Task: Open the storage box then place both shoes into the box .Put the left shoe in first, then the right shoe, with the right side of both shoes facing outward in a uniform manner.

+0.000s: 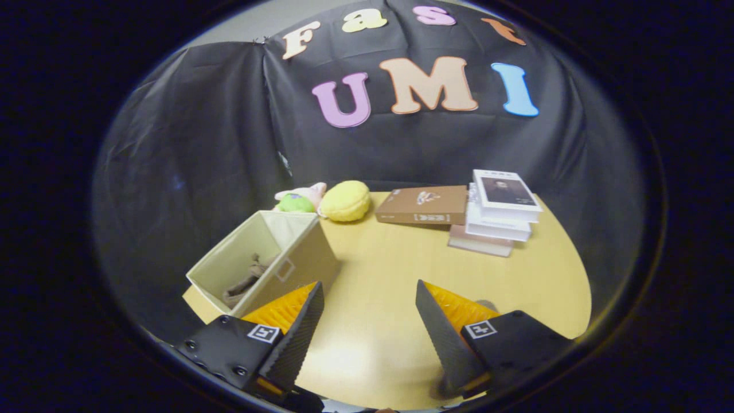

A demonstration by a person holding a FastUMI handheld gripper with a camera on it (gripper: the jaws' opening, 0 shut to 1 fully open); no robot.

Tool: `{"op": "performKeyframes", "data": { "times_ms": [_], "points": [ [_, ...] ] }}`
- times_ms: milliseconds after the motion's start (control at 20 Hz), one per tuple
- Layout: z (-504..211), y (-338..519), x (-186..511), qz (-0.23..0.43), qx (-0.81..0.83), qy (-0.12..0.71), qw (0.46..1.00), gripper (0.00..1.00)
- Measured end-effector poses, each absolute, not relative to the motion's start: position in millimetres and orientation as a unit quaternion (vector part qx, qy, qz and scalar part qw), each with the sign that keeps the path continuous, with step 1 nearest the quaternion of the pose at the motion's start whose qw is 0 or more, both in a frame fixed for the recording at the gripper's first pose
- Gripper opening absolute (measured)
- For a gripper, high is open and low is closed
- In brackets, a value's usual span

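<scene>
The gripper (370,321) hangs over the pale wooden table (401,269), fingers spread wide, gripping nothing. Left of them sits the beige fabric storage box (287,252), already open, something brownish, probably a shoe (246,281), lying inside.

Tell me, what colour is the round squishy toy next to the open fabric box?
Yellow: the round soft plush toy shows best in the gripper view, beyond the open hand-held gripper.

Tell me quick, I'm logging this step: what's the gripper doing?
Gripper: open, holding nothing; fingers spread over bare table, the storage box just ahead beside one finger.
</scene>
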State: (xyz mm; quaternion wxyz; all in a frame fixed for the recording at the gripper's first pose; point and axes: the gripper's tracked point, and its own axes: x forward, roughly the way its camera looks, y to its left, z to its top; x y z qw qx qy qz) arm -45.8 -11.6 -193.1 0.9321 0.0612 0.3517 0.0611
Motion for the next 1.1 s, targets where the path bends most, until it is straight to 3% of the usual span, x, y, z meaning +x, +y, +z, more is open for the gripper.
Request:
{"op": "performKeyframes", "data": {
  "times_ms": [500,1100],
  "points": [
    [-235,-122,-95,-0.004,0.047,0.391,0.919,1.00],
    [-316,-163,-137,-0.009,0.025,0.481,0.876,1.00]
  ]
}}
